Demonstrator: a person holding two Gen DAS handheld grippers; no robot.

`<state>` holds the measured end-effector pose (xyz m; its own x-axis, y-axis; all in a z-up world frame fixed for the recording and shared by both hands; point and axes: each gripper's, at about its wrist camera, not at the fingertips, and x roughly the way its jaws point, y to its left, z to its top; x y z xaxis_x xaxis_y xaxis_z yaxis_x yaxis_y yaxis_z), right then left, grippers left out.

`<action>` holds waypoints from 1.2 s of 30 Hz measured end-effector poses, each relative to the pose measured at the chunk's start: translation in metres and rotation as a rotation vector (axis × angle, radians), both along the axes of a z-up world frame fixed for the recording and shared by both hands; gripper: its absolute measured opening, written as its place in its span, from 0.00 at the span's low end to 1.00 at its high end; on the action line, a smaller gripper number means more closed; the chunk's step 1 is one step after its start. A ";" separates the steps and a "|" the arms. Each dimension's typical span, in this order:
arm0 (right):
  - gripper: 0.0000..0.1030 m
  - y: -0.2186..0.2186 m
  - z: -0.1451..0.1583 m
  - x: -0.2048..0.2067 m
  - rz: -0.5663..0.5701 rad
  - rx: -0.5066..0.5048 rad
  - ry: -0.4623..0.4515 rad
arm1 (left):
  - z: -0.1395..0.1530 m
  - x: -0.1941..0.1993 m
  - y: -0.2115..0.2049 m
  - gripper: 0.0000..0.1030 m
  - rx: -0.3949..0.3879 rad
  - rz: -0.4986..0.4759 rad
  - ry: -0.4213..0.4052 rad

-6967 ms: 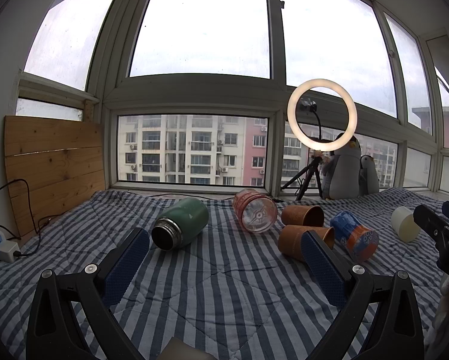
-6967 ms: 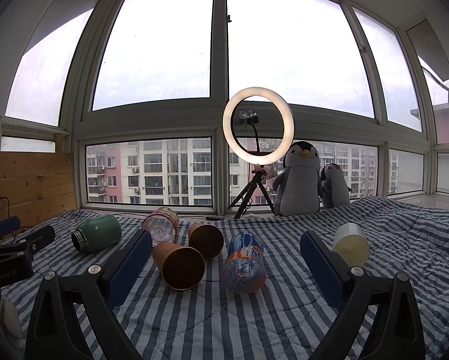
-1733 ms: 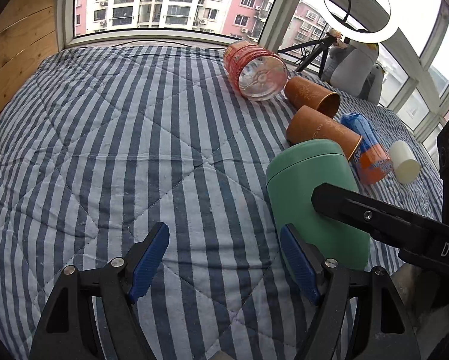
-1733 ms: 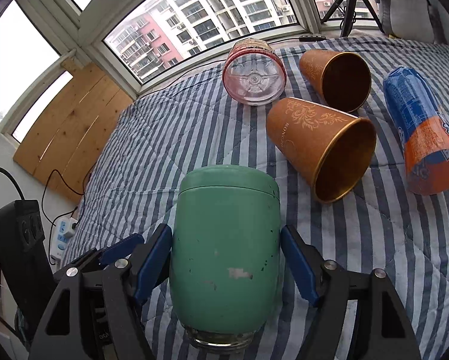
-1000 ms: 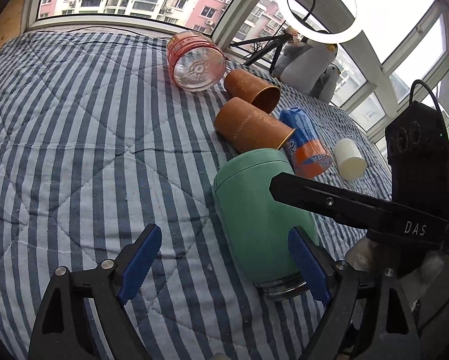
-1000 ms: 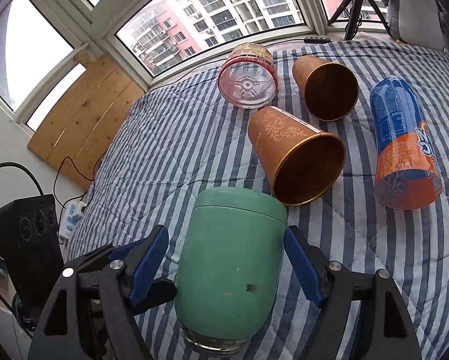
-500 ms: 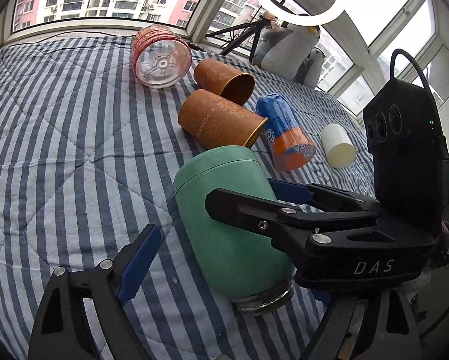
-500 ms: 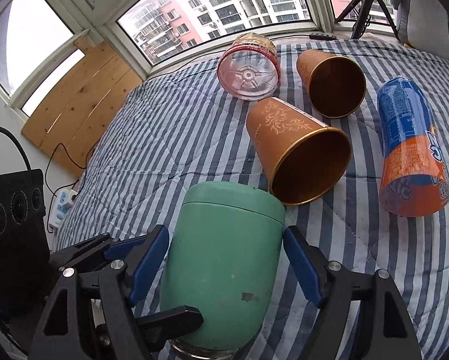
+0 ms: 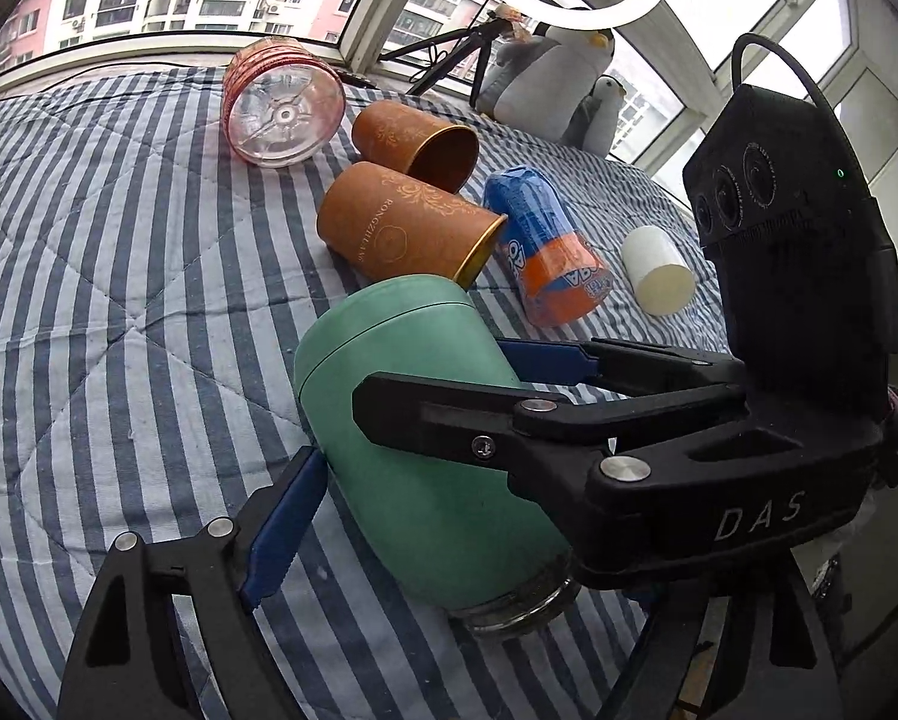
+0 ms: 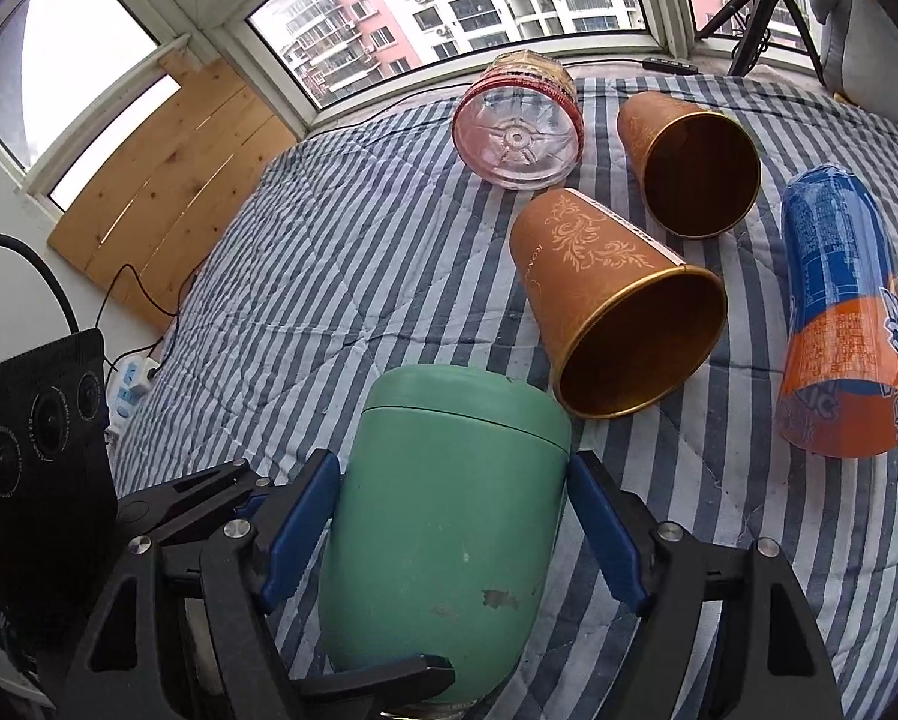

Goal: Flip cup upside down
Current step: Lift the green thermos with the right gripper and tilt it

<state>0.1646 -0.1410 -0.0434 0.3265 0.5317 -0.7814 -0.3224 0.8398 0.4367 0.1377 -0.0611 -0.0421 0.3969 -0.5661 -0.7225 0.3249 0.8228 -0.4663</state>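
Your right gripper held the green cup low in the center of the right wrist frame, its blue pads pressed against both sides of the body. The cup stood closed end up, metal mouth down toward the striped blanket, leaning a little. In the left wrist view the same green cup filled the lower middle, with your right gripper crossing in from the right. Your left gripper had one blue pad close against the cup's left side; its other finger was hidden behind the right gripper, so I could not tell its grip. Two brown paper cups lay on their sides beyond.
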 end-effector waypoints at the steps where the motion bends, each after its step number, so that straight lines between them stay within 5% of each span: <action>1: 0.74 -0.002 -0.001 0.004 0.002 0.017 0.019 | 0.000 0.001 -0.001 0.84 0.002 -0.004 -0.002; 8: 0.74 -0.001 -0.002 0.010 0.029 0.024 0.049 | -0.001 0.004 0.003 0.84 -0.006 -0.010 -0.007; 19: 0.66 -0.007 0.024 -0.014 -0.001 0.038 -0.194 | 0.008 -0.003 -0.013 0.83 0.098 -0.031 -0.121; 24: 0.64 -0.013 0.032 -0.011 -0.021 0.074 -0.237 | 0.013 0.002 -0.017 0.83 0.125 -0.029 -0.162; 36: 0.64 -0.025 0.043 -0.033 -0.041 0.102 -0.420 | 0.019 -0.012 -0.050 0.83 0.355 -0.048 -0.392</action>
<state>0.1311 -0.1662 -0.0002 0.6275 0.5794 -0.5202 -0.4570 0.8149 0.3564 0.1256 -0.1114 -0.0229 0.6552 -0.3377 -0.6758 0.4603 0.8878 0.0026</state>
